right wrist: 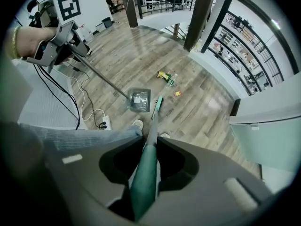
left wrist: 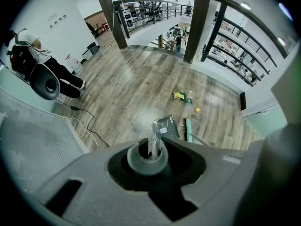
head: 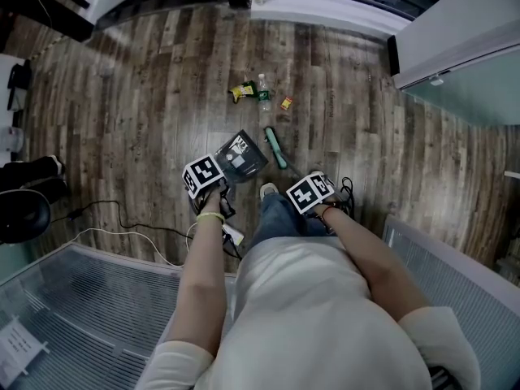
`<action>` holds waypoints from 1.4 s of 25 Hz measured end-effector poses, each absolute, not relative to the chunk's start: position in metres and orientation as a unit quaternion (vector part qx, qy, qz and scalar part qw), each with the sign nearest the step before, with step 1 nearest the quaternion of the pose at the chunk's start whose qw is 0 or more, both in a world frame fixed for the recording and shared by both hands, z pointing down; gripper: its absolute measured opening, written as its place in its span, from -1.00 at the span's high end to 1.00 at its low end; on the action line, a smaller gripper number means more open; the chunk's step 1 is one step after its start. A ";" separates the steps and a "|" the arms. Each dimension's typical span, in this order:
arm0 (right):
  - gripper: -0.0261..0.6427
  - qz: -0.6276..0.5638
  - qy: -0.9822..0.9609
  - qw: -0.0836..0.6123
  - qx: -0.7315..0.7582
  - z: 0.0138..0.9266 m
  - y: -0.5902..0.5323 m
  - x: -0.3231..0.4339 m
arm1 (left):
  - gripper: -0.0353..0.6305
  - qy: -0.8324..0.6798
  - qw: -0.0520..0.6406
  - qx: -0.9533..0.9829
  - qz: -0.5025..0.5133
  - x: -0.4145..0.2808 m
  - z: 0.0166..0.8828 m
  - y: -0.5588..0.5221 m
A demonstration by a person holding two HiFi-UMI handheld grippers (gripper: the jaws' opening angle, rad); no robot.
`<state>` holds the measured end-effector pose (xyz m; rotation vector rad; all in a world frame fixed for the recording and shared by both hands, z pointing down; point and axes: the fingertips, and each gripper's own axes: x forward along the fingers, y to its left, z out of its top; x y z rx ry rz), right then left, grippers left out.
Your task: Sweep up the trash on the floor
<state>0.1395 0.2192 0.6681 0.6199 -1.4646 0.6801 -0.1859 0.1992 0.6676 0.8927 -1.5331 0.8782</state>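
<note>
My left fingers [left wrist: 207,166] clamp the dustpan [left wrist: 165,126] handle, my right fingers [right wrist: 197,160] the broom [right wrist: 149,149]; the trash [head: 262,90] lies beyond the broom head, the dustpan just left of it.

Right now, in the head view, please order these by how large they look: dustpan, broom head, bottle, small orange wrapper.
1. dustpan
2-3. broom head and bottle: they look alike and the bottle lies farther away, so I leave them unranked.
4. small orange wrapper
</note>
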 end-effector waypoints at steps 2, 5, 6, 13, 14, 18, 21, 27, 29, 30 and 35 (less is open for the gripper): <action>0.62 0.298 -0.645 0.651 0.268 0.668 0.220 0.136 | 0.60 -0.646 0.551 0.377 0.371 -0.188 0.668 0.198; 0.62 0.296 -0.648 0.651 0.262 0.667 0.221 0.131 | 0.60 -0.644 0.552 0.377 0.371 -0.189 0.667 0.198; 0.62 0.296 -0.649 0.651 0.260 0.666 0.221 0.129 | 0.60 -0.644 0.553 0.377 0.371 -0.190 0.667 0.198; 0.62 0.295 -0.658 0.651 0.237 0.664 0.226 0.113 | 0.60 -0.641 0.557 0.376 0.370 -0.199 0.668 0.192; 0.62 0.294 -0.660 0.651 0.233 0.663 0.227 0.109 | 0.60 -0.641 0.558 0.376 0.370 -0.200 0.668 0.191; 0.62 0.290 -0.667 0.651 0.219 0.661 0.232 0.099 | 0.60 -0.641 0.558 0.376 0.370 -0.199 0.669 0.191; 0.62 0.275 -0.668 0.658 0.211 0.658 0.233 0.094 | 0.60 -0.641 0.559 0.374 0.371 -0.198 0.668 0.190; 0.62 0.271 -0.679 0.655 0.191 0.650 0.240 0.084 | 0.60 -0.640 0.560 0.375 0.370 -0.201 0.668 0.192; 0.62 0.273 -0.687 0.650 0.174 0.647 0.245 0.079 | 0.60 -0.640 0.559 0.376 0.369 -0.203 0.668 0.192; 0.62 0.276 -0.692 0.646 0.166 0.646 0.247 0.077 | 0.60 -0.640 0.560 0.376 0.369 -0.203 0.667 0.192; 0.62 0.285 -0.701 0.635 0.159 0.635 0.255 0.071 | 0.60 -0.639 0.561 0.378 0.367 -0.203 0.667 0.197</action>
